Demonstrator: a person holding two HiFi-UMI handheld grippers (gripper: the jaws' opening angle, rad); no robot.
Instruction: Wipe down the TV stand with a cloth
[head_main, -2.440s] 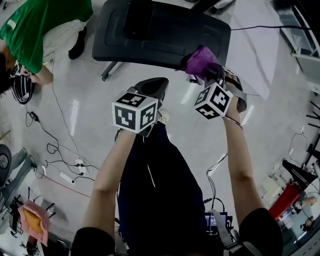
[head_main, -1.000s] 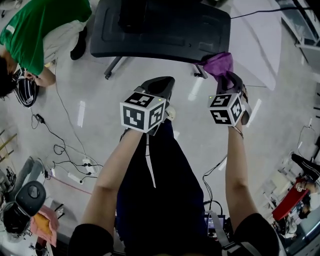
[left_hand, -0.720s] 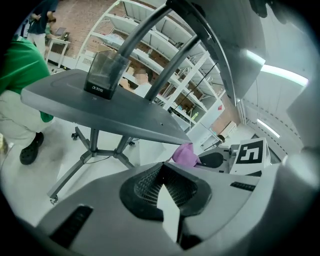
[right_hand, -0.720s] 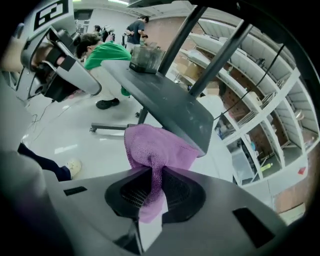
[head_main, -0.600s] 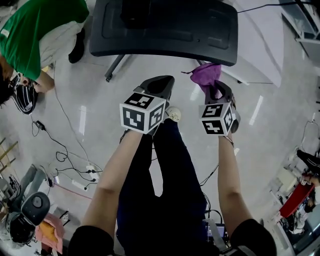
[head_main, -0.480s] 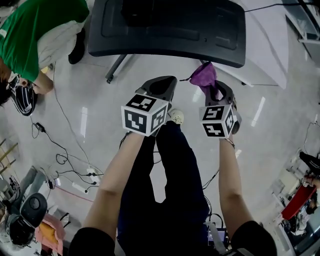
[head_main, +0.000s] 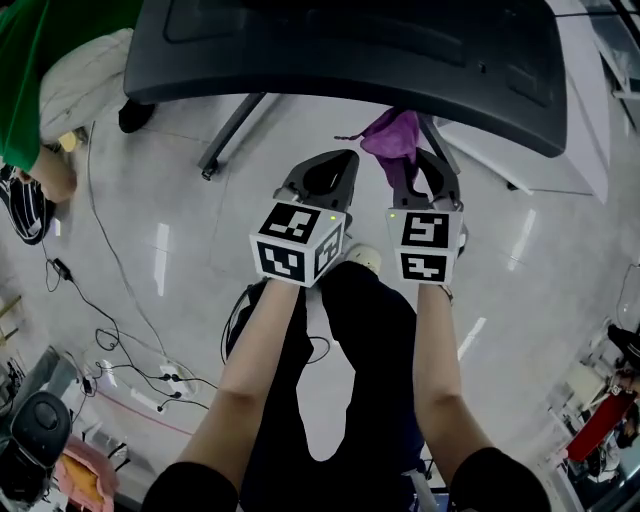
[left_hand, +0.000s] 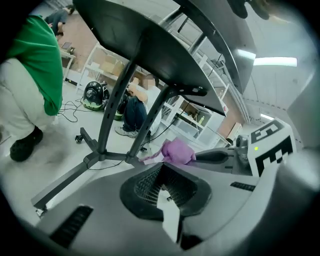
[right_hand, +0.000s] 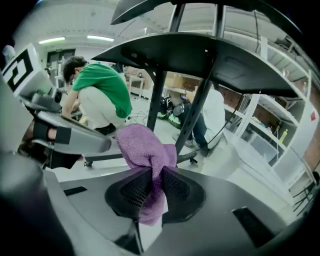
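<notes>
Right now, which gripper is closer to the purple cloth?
Right. The right gripper is shut on the purple cloth, which sticks up out of its jaws. The left gripper is beside it on the left, jaws together and empty, not touching the cloth.

crumpled purple cloth (head_main: 392, 138) held up just beside the black tv stand (head_main: 400, 50) front edge.

Dark trousers (head_main: 375, 340) — black-and-white marker cubes (head_main: 297, 243)

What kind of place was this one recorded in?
Probably a lab or workshop: metal shelving racks, cables and a power strip loose on the glossy floor, a crouching person nearby.
</notes>
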